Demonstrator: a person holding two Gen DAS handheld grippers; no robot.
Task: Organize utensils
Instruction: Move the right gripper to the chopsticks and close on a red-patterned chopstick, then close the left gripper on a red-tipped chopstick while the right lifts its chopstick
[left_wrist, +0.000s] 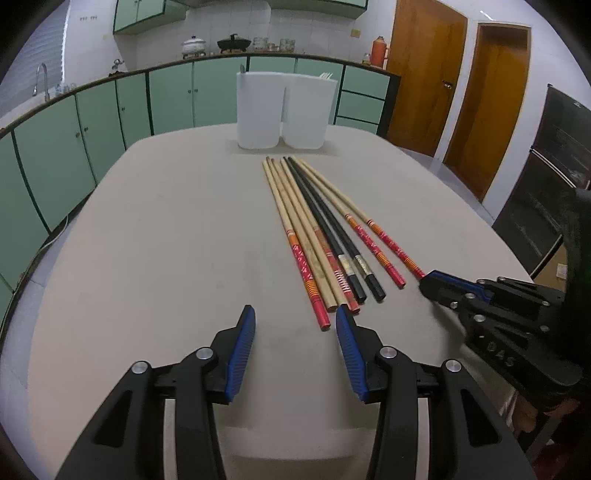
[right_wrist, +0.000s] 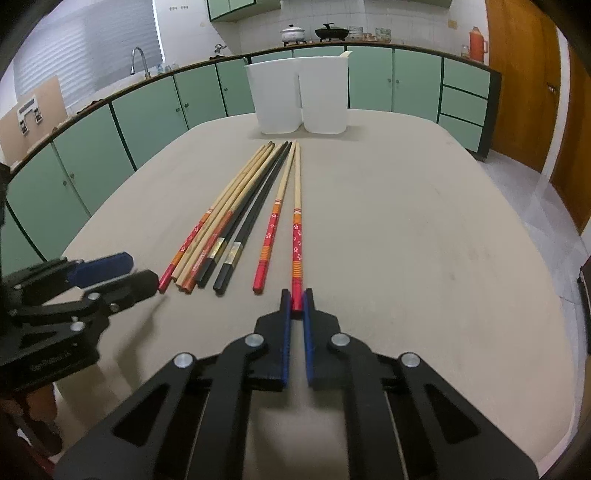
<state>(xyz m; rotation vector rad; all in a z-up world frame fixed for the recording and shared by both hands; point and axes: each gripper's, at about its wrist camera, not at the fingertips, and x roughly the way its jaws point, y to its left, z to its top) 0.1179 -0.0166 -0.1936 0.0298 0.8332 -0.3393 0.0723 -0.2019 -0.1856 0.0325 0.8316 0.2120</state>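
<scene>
Several long chopsticks (left_wrist: 325, 236) lie side by side on the beige table (left_wrist: 166, 240): bamboo ones with red ends and two black ones (right_wrist: 251, 206). My right gripper (right_wrist: 296, 301) is shut on the red end of the rightmost chopstick (right_wrist: 297, 229), which still lies along the table. It shows at the right of the left wrist view (left_wrist: 428, 282). My left gripper (left_wrist: 295, 319) is open and empty, just short of the near ends of the left chopsticks. It shows at the left of the right wrist view (right_wrist: 133, 273).
Two white holders (left_wrist: 286, 110) stand side by side at the table's far end, just past the chopstick tips; they also show in the right wrist view (right_wrist: 299, 99). Green cabinets (left_wrist: 74, 147) and a counter ring the room. Wooden doors (left_wrist: 458, 92) are at the right.
</scene>
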